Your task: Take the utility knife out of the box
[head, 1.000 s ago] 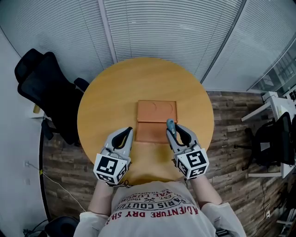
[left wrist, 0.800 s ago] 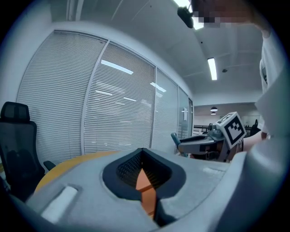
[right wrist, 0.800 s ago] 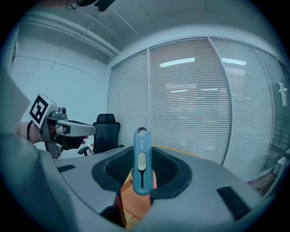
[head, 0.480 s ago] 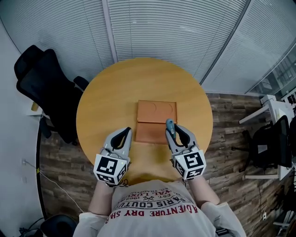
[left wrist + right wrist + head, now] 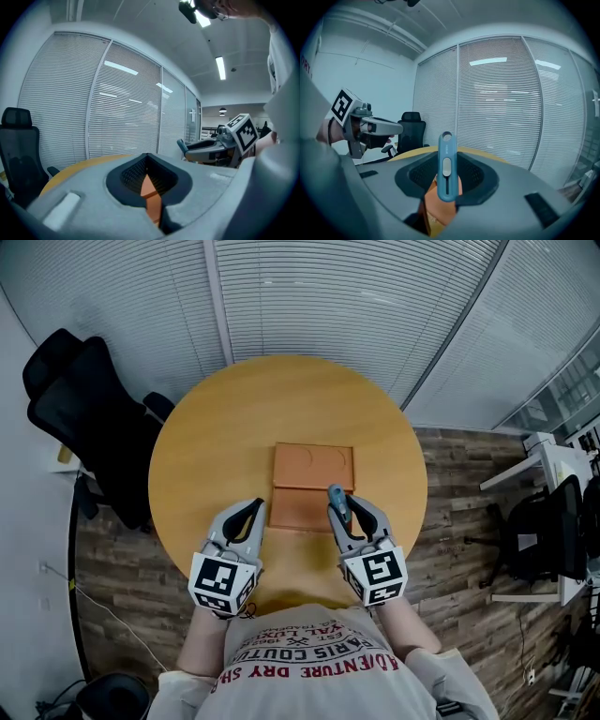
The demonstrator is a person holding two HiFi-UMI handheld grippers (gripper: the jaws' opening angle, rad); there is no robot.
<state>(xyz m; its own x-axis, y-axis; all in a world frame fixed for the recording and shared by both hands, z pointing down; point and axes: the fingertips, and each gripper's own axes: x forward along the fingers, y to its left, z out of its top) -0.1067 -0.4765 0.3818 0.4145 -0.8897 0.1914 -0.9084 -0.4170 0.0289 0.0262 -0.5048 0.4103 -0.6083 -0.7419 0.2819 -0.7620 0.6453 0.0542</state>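
Round wooden surface [image 5: 206, 442], blinds [image 5: 356, 306] behind its far side, black office chair [image 5: 80, 413] off to the far left.

Box [image 5: 313, 465]: flat, orange, near the middle of the surface. It shows as two panels with a seam across, the far panel with two curved notches and the near panel plain. Nothing can be made out lying on either panel.

Right tongs [image 5: 343, 517]: clenched on the utility knife [image 5: 446, 165].
- The knife is blue and slim, with a grey slider facing the camera and a round hole at its free end.
- In the right gripper view it stands up between the dark ribbed pads [image 5: 474, 174], its holed end well clear above them.
- Its lower end sits down in the gap, with orange box showing behind it.
- From the head view the knife lies over the near right edge of the box. Whether its lower end touches the box, I cannot tell.

Left tongs [image 5: 254, 510]: closed tip to tip, nothing gripped.
- In the left gripper view only a sliver of orange box shows through the slot between the pads.
- From the head view the tips rest just beside the near left corner of the box. Contact is unclear.

Both marker cubes [image 5: 223, 582] sit at the near edge of the surface, close to the person's shirt [image 5: 309, 657]. The two tools are angled inward, with the near half of the box between them.
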